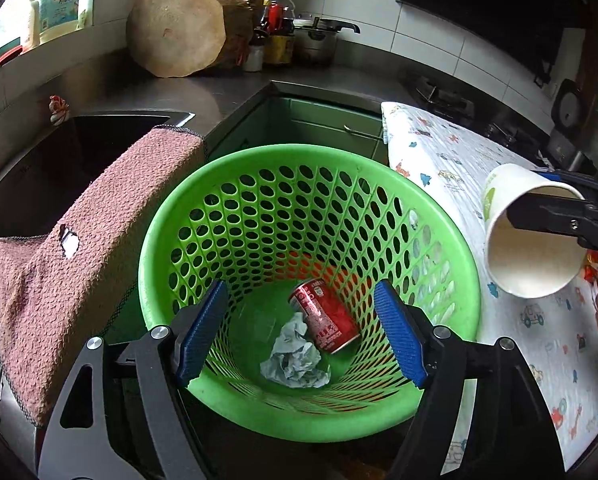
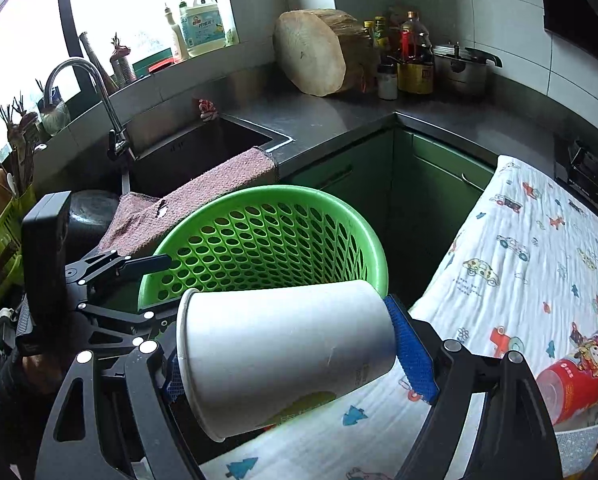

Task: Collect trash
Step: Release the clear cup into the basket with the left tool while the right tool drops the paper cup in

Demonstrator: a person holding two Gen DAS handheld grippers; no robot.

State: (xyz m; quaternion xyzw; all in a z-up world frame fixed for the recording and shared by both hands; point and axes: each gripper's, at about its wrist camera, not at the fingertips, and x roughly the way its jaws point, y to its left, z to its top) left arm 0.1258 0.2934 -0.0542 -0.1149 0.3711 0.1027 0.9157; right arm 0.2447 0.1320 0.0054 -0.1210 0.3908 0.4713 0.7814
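A green perforated basket (image 1: 159, 240) stands below me on the floor, and a red can (image 1: 325, 316) and a crumpled paper wad (image 1: 295, 360) lie at its bottom. My left gripper (image 1: 301, 290) hangs open over the basket with nothing between its blue pads; in the right wrist view it (image 2: 171, 286) sits at the rim of the basket (image 2: 379, 256). My right gripper (image 2: 287, 340) is shut on a white paper cup (image 2: 283, 344) held sideways. In the left wrist view the cup (image 1: 531, 256) and the right gripper (image 1: 559, 208) are just right of the basket.
A red printed tube (image 2: 575, 376) lies on a cartoon-print cloth (image 2: 519, 264) covering the counter at right. A pink towel (image 1: 79, 260) drapes over the sink edge (image 2: 203, 152) at left. A round chopping block (image 1: 175, 28), bottles and a steel pot (image 1: 319, 40) stand at the back corner.
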